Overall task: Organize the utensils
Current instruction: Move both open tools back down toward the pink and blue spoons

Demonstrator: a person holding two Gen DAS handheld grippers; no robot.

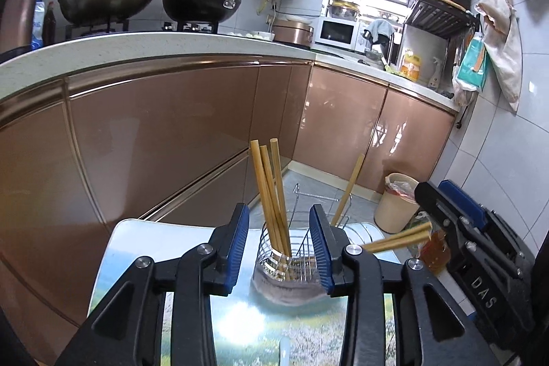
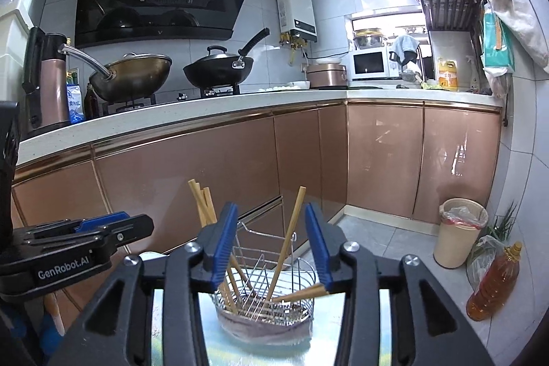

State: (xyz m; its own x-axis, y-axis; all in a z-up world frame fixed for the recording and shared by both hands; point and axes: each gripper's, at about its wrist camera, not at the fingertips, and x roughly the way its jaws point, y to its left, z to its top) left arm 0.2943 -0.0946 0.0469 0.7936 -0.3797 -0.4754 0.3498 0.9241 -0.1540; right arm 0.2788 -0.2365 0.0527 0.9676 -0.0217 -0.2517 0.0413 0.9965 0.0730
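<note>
A wire utensil basket [image 1: 288,259] [image 2: 267,300] stands on a glossy printed tabletop [image 1: 240,325] [image 2: 260,352]. Several wooden chopsticks [image 1: 271,194] [image 2: 202,204] stand in its left part. One chopstick [image 1: 348,191] [image 2: 286,246] leans in the right part. Another chopstick [image 1: 398,237] [image 2: 302,294] lies low across the basket's right rim. My left gripper [image 1: 279,246] is open and empty, just in front of the basket. My right gripper [image 2: 271,249] is open and empty, right over the basket. Each gripper shows at the edge of the other's view.
Copper kitchen cabinets [image 2: 308,153] under a white counter [image 2: 206,108] run behind the table. A beige bin [image 2: 458,232] with a bag and an oil bottle [image 2: 494,283] stand on the floor to the right. Two woks [image 2: 137,74] sit on the stove.
</note>
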